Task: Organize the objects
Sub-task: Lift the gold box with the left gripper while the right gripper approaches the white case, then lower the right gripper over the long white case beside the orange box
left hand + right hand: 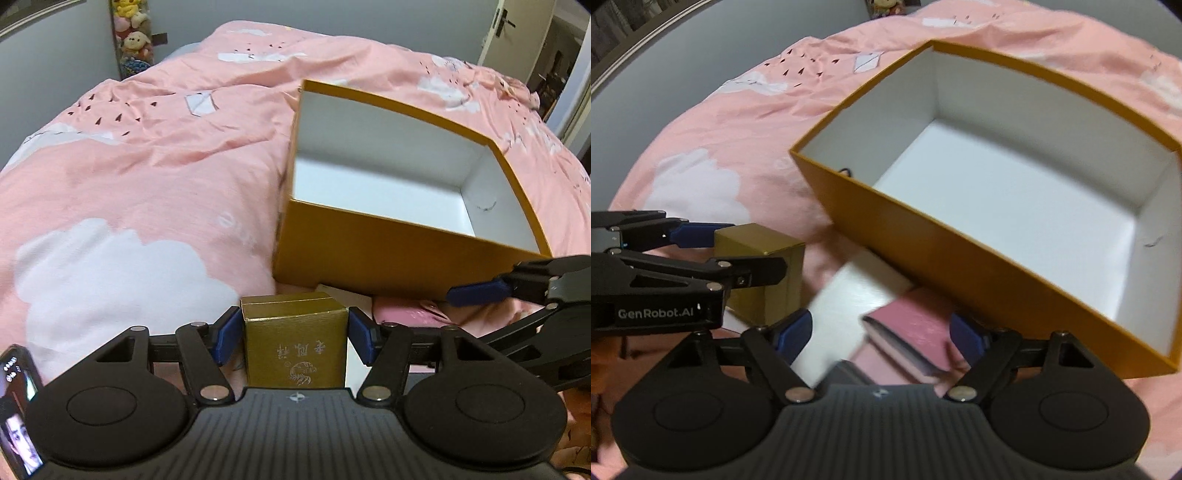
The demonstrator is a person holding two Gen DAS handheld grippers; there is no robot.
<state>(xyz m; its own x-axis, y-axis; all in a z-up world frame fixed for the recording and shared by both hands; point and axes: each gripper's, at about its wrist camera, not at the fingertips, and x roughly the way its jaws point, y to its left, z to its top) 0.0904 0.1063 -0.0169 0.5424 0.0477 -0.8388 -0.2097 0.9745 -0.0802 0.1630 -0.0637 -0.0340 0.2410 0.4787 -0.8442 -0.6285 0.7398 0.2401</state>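
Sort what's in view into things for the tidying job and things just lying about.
For the job: open orange box, gold box in the left tool, pink book by the right tool.
Lying about: pink bedcover, stuffed toys, door.

Open box (402,258) on bed (147,166), hollow side up. Small carton (295,347) before box's near wall, between left tongs (293,334). Book (916,332) right of carton, against box's near wall, between right tongs (882,332).
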